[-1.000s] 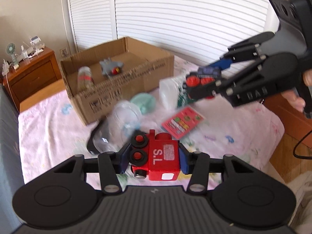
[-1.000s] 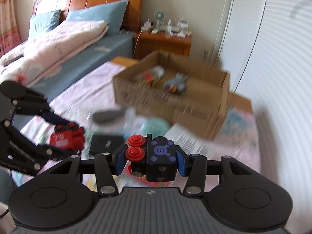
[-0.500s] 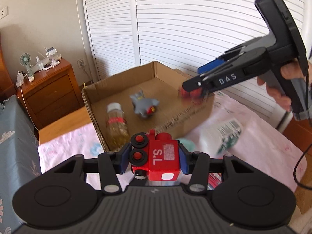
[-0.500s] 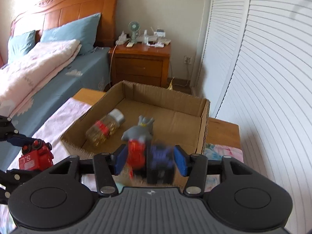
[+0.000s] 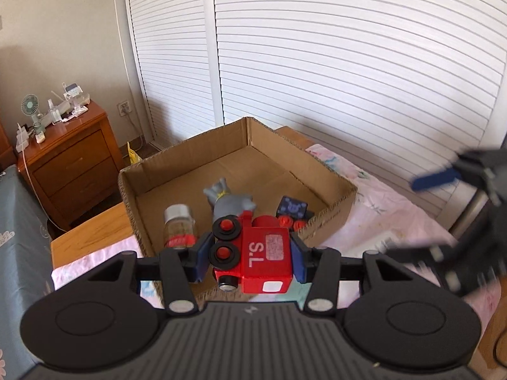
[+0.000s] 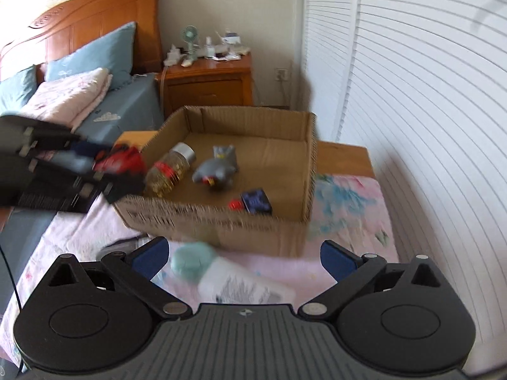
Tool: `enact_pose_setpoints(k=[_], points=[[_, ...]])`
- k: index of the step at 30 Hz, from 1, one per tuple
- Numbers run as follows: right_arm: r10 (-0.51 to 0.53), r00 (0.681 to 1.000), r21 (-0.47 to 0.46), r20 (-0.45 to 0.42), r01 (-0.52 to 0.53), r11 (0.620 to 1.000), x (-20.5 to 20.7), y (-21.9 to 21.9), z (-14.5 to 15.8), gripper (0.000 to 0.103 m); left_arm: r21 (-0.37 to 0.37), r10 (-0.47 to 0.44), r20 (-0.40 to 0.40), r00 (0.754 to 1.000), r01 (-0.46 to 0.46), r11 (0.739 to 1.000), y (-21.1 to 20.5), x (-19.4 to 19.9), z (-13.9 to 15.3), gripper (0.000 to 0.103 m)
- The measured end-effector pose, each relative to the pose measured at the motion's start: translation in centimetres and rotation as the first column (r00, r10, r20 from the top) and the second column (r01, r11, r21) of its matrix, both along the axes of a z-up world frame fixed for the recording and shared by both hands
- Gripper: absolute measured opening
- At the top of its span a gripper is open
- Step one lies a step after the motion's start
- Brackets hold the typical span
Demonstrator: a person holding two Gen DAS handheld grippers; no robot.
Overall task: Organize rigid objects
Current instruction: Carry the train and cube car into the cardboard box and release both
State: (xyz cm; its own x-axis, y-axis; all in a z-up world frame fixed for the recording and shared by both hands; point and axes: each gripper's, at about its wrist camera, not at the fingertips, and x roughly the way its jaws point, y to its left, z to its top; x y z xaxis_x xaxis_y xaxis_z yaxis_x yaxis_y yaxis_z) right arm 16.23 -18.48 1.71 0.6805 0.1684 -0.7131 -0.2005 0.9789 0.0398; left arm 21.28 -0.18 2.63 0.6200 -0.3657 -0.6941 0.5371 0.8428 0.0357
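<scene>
Left gripper (image 5: pixel 250 253) fingers clenched on red toy train (image 5: pixel 259 253) over cardboard box (image 5: pixel 329 212); right gripper (image 6: pixel 244 255) fingers opening, empty; stiff, light, best pinched on flat sides.

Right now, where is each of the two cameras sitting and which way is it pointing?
Left wrist: rides the left hand-held gripper, angled down past its own fingers, shut on the red toy train, into the cardboard box; the right hand-held gripper blurs past at right.
Right wrist: rides the right hand-held gripper, jaws opening with nothing between them, facing the box from the pink sheet.
Shared: box, jar, grey figure, blue block toy, nightstand.
</scene>
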Motion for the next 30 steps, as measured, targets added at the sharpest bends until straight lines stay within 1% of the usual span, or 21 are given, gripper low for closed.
enact_pose_setpoints(k=[3,6,9,11,14,19,20,21,22,23,24,25,30], points=[[-0.036,0.999,-0.01,0.005,0.036,0.999,-1.6,-0.2,-0.3,0.103,0.009,0.001,0.003,1.0,-0.001,1.0,-0.9,1.7,0.4,0.048],[-0.076,0.997,0.016,0.0,0.076,0.997,-2.6,-0.8,-0.8,0.103,0.015,0.004,-0.002,1.0,-0.004,1.0,-1.9,4.0,0.7,0.048],[-0.109,0.994,0.024,0.003,0.109,0.994,-3.0,-1.3,-1.3,0.103,0.026,0.009,0.001,1.0,-0.009,1.0,-3.2,6.5,0.9,0.048],[-0.128,0.992,0.013,-0.002,0.128,0.992,-3.1,-1.6,-1.5,0.103,0.018,0.008,-0.012,1.0,-0.008,1.0,-3.9,8.2,0.9,0.048],[-0.139,0.99,-0.002,0.005,0.139,0.99,-3.2,-2.1,-1.6,0.103,0.029,0.006,-0.02,1.0,-0.006,1.0,-5.6,10.5,0.8,0.048],[-0.149,0.989,0.006,0.002,0.149,0.989,-3.4,-2.6,-1.7,0.103,0.045,0.019,-0.034,0.999,-0.018,0.999,-7.8,13.7,0.0,0.049],[-0.151,0.989,0.007,0.001,0.151,0.988,-3.4,-2.7,-1.7,0.103,0.048,0.033,-0.022,0.999,-0.031,0.998,-8.2,14.2,-0.1,0.051],[-0.155,0.988,0.007,-0.001,0.155,0.988,-3.3,-2.7,-1.8,0.103,0.052,0.042,-0.005,0.999,-0.042,0.998,-8.5,14.5,-0.1,0.057],[-0.156,0.988,0.006,-0.003,0.156,0.988,-3.3,-2.8,-1.9,0.103,0.059,0.046,0.008,0.999,-0.047,0.997,-8.7,14.8,-0.2,0.078],[-0.154,0.988,0.005,-0.002,0.154,0.988,-3.4,-2.8,-1.9,0.103,0.061,0.047,0.02,0.999,-0.048,0.997,-8.9,14.8,-0.2,0.096],[-0.148,0.989,0.005,-0.002,0.148,0.989,-3.4,-2.7,-1.9,0.103,0.054,0.048,0.035,0.998,-0.05,0.997,-8.9,14.6,-0.2,0.098],[-0.143,0.99,0.004,-0.001,0.143,0.99,-3.5,-2.7,-1.9,0.103,0.045,0.048,0.041,0.998,-0.05,0.998,-8.8,14.5,-0.1,0.099],[-0.126,0.992,0.001,0.008,0.126,0.992,-3.9,-2.2,-1.6,0.103,0.027,0.055,0.019,0.998,-0.055,0.998,-7.8,13.1,0.4,0.099]])
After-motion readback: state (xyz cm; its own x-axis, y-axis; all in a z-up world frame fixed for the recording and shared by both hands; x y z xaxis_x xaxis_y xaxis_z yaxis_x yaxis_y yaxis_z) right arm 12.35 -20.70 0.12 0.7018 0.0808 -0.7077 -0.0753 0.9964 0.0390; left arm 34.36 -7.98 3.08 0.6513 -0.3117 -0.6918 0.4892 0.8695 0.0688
